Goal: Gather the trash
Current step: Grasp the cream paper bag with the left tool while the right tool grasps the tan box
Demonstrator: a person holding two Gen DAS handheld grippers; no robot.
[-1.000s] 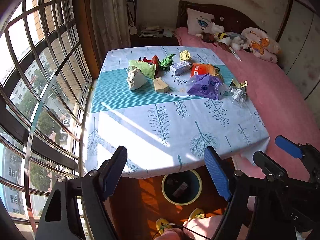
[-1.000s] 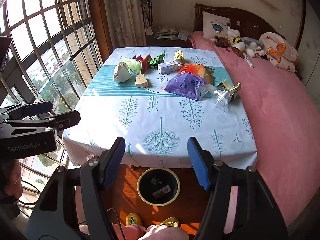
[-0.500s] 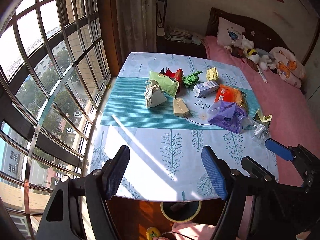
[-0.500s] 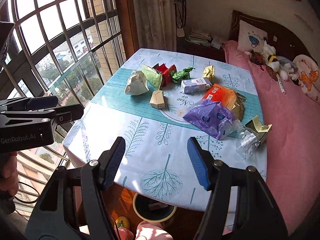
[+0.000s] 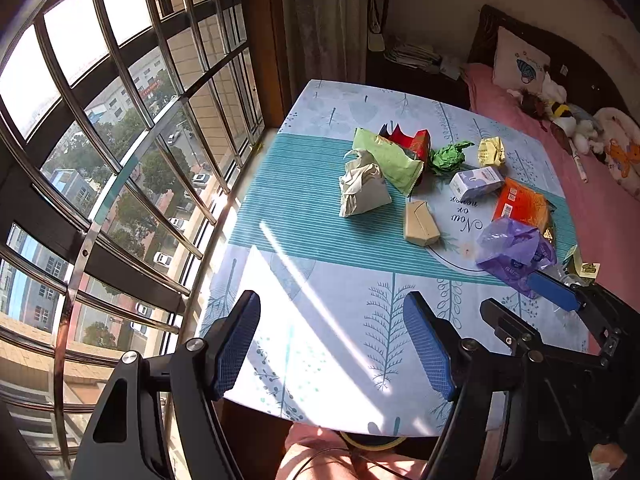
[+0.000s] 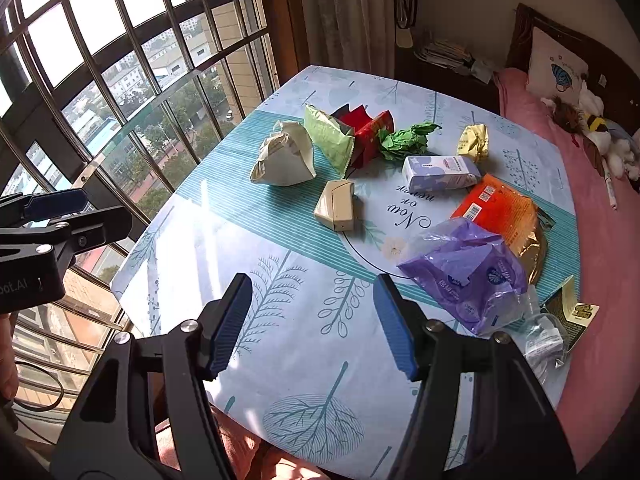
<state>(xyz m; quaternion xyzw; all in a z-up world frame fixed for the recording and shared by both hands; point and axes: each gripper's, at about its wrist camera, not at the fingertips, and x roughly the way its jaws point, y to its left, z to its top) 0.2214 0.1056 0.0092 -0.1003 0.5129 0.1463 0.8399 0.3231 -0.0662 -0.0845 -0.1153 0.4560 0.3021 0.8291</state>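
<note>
Several pieces of trash lie on the table: a white crumpled bag (image 5: 362,190) (image 6: 284,156), a green packet (image 5: 390,160) (image 6: 330,138), a red wrapper (image 6: 370,132), green crumpled paper (image 6: 404,140), a beige box (image 5: 420,224) (image 6: 336,206), a pale blue carton (image 6: 438,174), an orange packet (image 6: 498,210), a purple bag (image 5: 516,252) (image 6: 468,270). My left gripper (image 5: 332,344) is open and empty above the table's near edge. My right gripper (image 6: 312,324) is open and empty, above the near table, short of the trash.
A yellow-rimmed bin (image 5: 370,438) peeks out under the table's near edge. A barred window (image 5: 100,160) runs along the left. A pink bed (image 6: 600,220) with stuffed toys lies to the right. The leaf-print tablecloth (image 6: 280,320) covers the table.
Both grippers have moved forward and up over the table. The trash looks nearer and larger; the bin has slipped almost out of sight below the table edge. Both stay open.
</note>
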